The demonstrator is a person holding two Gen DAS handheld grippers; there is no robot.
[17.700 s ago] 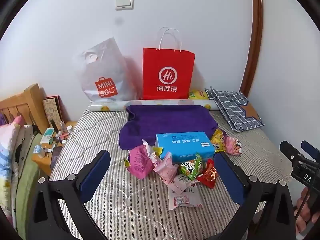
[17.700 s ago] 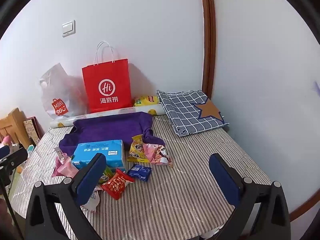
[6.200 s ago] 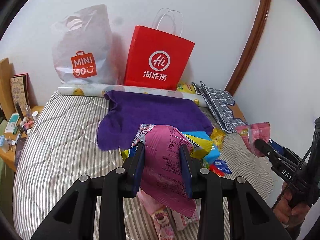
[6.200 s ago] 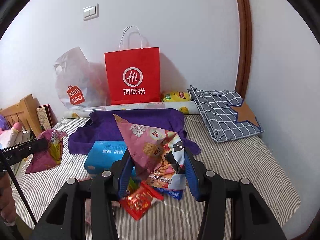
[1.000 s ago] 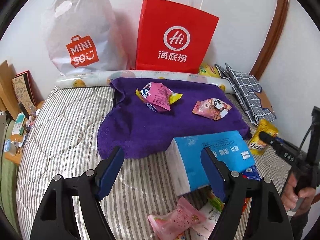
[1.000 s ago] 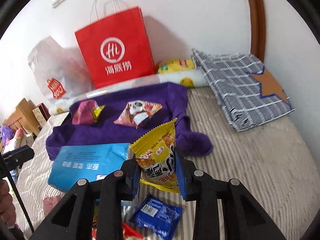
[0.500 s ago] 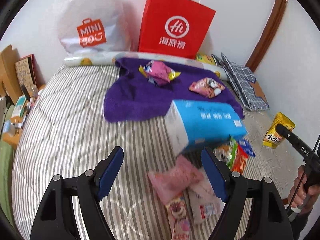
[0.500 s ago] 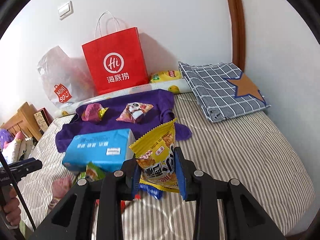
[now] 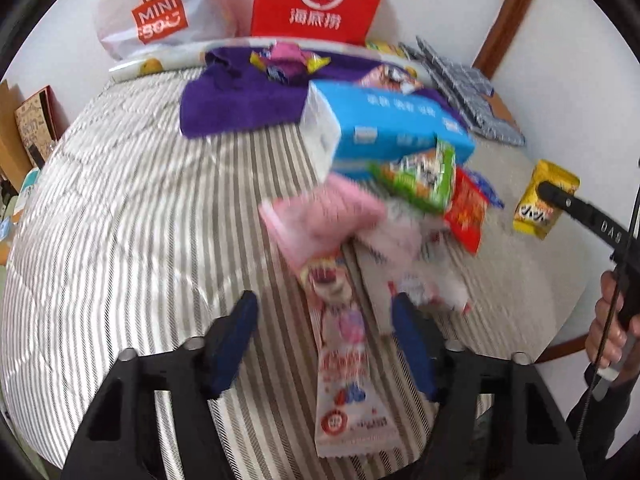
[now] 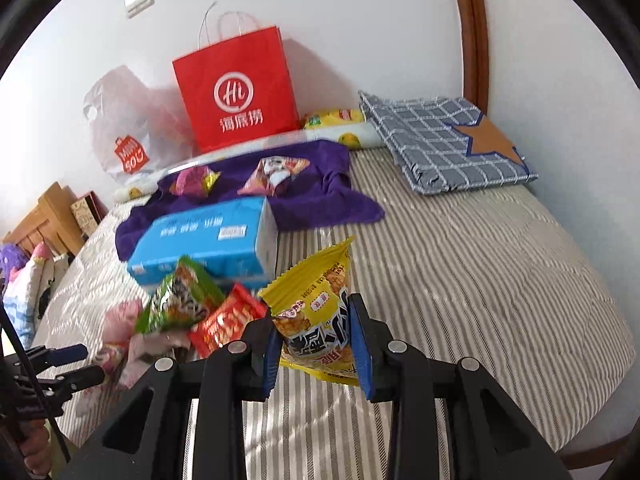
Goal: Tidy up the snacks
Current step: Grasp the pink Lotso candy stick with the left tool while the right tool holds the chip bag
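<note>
Your left gripper (image 9: 324, 334) is spread, holding nothing, and has dropped low over the near edge of the mattress (image 9: 120, 208); a second ago it sat higher, facing the towel. A long pink strip packet (image 9: 344, 364) now lies between its fingers, untouched. Likely your next pick.

Your right gripper (image 10: 316, 340) is still clenched on the yellow snack bag (image 10: 320, 312), held off the bed, nearer the right edge.

Just beyond: the loose pile, with a pink pouch (image 9: 320, 216), green packet (image 9: 420, 176) and red packet (image 9: 466, 208) touching one another against the blue tissue box (image 9: 384, 124).

Farther back, the purple towel (image 10: 312, 196) carries two sorted packets, the magenta one (image 10: 192, 180) and the pink triangular one (image 10: 274, 172), lying apart.

Judgement: two placed, one in hand, pile mostly unsorted. Motion blur in the left view; settle before closing.

Against the wall stands the red paper bag (image 10: 240, 88).
</note>
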